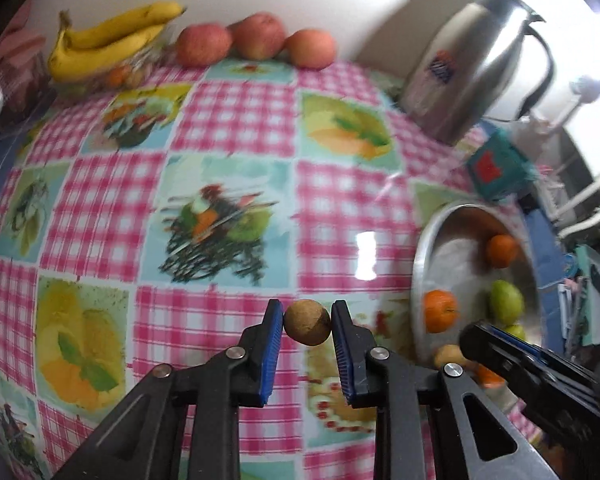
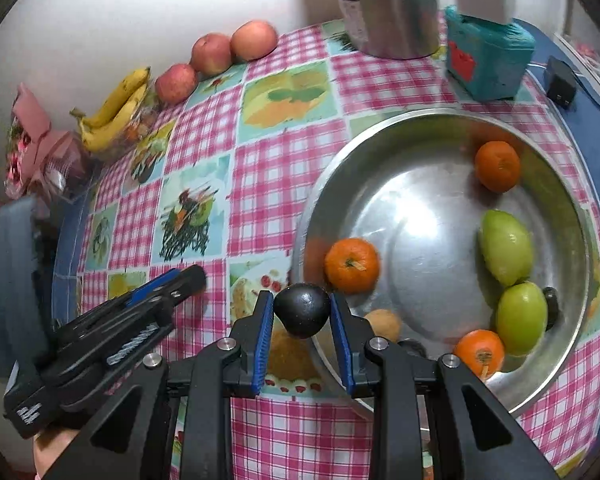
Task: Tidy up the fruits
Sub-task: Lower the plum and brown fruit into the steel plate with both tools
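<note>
A brown fruit (image 1: 307, 322) is clenched in the left tongs (image 1: 307, 325) above the desk (image 1: 236, 128); a dark fruit (image 2: 302, 310) is gripped by the right tongs (image 2: 302, 314) at the bowl's (image 2: 571, 216) near rim, best released low inside, clear of the orange (image 2: 351, 265).

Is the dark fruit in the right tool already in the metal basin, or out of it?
Out. The dark fruit is clamped in the right tool, at the metal basin rim.

The steel jug (image 2: 387, 4) is cut off by the right wrist view's top edge; the right gripper (image 1: 539, 376) hides part of the metal bowl (image 1: 419, 256).
</note>
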Tool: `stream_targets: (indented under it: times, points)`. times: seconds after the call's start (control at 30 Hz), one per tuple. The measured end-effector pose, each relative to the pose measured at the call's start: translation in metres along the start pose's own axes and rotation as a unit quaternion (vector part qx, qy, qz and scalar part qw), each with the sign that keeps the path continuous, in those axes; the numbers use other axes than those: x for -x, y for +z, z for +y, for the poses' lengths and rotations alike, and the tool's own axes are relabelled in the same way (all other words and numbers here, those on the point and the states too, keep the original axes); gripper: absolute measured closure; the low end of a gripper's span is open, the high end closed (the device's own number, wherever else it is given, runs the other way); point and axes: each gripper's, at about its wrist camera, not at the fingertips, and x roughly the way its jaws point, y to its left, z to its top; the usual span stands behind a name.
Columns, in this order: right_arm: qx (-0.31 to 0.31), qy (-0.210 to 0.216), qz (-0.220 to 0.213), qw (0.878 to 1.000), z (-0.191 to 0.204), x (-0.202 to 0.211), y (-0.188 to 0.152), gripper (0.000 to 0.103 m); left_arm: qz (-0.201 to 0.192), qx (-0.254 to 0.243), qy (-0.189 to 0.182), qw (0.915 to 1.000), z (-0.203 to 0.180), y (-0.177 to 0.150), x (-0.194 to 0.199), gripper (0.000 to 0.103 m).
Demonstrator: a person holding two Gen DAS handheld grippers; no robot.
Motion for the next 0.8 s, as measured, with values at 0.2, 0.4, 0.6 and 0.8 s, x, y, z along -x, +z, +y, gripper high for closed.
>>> stream_targets:
  times: [0.2,0.4,0.6,0.8]
  points:
    - [-0.053,-0.034,-0.014,0.998,-0.038,0.013,0.001,0.073,0.005,-0.052,-0.047,0.9975,-0.046,-0.009,0.005,0.076]
    - [-0.079,-0.064,-0.005,0.995,-0.061,0.010,-0.002,0.073,0.019,-0.103,-0.062,0.9926,-0.084,-0.024,-0.005,0.076]
    - [-0.095,-0.067,0.011,0.993,-0.071,0.004,-0.006,0.073,0.030,-0.104,-0.064,0.9921,-0.090,-0.027,-0.016,0.076]
    - [-0.096,-0.069,0.012,0.993,-0.072,0.004,-0.007,0.073,0.031,-0.097,-0.070,0.9924,-0.087,-0.027,-0.015,0.074]
